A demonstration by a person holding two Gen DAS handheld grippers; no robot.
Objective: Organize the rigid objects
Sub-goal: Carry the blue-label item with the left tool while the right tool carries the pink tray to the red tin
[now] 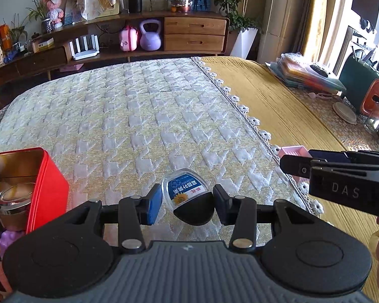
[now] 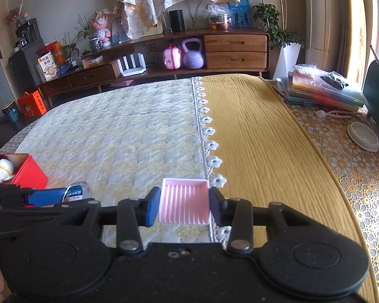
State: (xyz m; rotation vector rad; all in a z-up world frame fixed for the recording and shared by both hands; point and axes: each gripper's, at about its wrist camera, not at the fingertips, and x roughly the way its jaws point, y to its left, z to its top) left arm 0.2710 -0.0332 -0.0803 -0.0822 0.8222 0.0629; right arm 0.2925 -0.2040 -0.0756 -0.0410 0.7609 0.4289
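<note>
Quilted mat (image 1: 128,116) — bottle (image 1: 185,194) between left tongs (image 1: 188,205), pink tray (image 2: 183,203) between right tongs (image 2: 184,205)

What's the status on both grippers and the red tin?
Left gripper shut on bottle. Right gripper shut on pink tray. Red tin open at left, already holding items. Nothing in the way.

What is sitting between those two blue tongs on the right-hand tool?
A pink ribbed tray fills the gap between the right tongs, pads at both its sides, seen in the right wrist view.
</note>
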